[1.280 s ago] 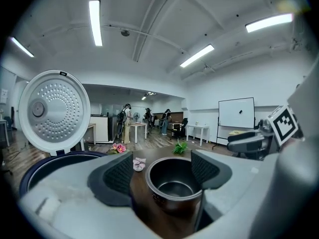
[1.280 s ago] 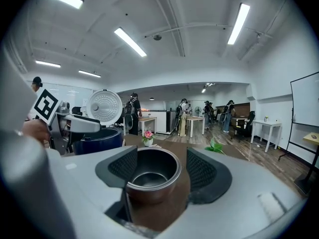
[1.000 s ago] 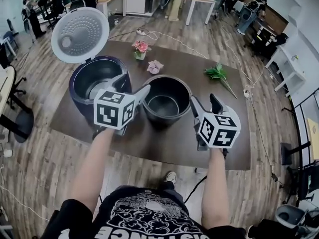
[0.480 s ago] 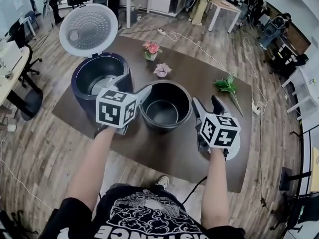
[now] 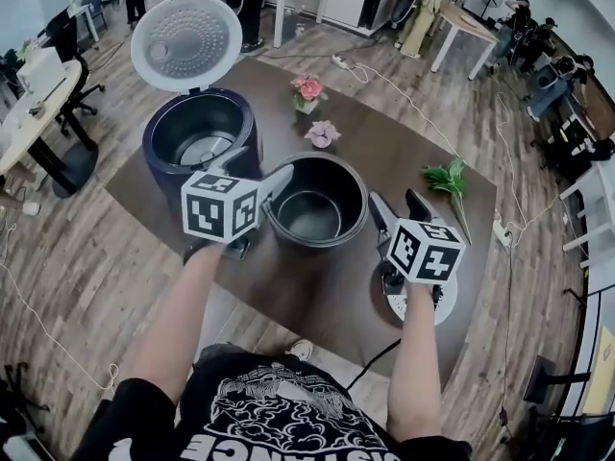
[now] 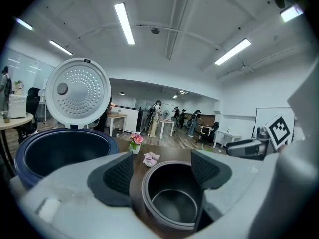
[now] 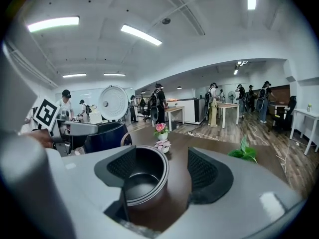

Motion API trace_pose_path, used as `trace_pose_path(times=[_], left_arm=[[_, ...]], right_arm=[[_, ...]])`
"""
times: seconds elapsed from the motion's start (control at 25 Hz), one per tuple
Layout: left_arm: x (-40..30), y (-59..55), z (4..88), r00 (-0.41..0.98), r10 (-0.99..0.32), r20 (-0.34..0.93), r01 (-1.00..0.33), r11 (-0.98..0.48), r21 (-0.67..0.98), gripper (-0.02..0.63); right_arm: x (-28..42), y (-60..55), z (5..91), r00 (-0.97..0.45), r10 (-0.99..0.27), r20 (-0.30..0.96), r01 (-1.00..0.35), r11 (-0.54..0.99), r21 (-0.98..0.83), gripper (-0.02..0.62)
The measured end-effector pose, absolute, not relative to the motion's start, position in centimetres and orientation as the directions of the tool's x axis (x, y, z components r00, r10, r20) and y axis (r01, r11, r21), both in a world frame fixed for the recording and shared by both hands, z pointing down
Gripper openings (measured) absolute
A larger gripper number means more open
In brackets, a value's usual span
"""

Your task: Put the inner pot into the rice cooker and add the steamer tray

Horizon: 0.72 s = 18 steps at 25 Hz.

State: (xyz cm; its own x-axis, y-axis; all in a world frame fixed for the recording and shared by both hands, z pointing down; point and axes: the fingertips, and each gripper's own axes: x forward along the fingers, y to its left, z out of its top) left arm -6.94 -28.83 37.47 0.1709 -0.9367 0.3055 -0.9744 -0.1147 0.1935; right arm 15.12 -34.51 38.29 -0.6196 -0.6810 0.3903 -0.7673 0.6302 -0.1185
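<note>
1. The worktop (image 5: 317,286) is dark brown and stands on a wood-pattern floor.
2. The rice cooker (image 5: 197,142) is dark blue and stands near the left end of the worktop. Its lid (image 5: 185,41) is hinged fully up, and its cavity is open.
3. The inner pot (image 5: 315,200) stands upright on the middle of the worktop, just beside the rice cooker and outside it. The inner pot is dark and holds nothing.
4. The left tool (image 5: 258,164) sits between the rice cooker and the inner pot. Its jaws are wide apart and grip nothing. In the left gripper view, the pot rim shows in the gap between the pads, just ahead of them.
5. The right tool (image 5: 397,203) sits just beside the right wall of the inner pot. Its jaws are wide apart and grip nothing. In the right gripper view, the pot lies ahead on the left-pad side.
6. A white round item (image 5: 432,307) lies near the front edge of the worktop, mostly hidden under the right tool.
7. A potted pink flower (image 5: 307,92) and a pale pink blossom (image 5: 322,134) stand toward the far edge.
8. A green sprig (image 5: 444,176) lies near the right edge.
</note>
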Motion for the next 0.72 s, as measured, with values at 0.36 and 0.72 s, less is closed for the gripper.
trace_pose_path(times=[0.36,0.72], left_arm=[[-7.1,-28.4,41.9,0.144,-0.897,0.418,-0.954,-0.013,0.300,0.367],[-6.9,-28.2,45.7,0.123,-0.866,0.485,-0.928,0.073,0.366,0.367]], right_arm=[[13.8,-36.2,41.0,-0.692,-0.576,0.436,-0.695,0.694,-0.186,0.316],[11.9,-36.9,44.5,-0.725,-0.484,0.490,-0.648,0.720,-0.248,0.311]])
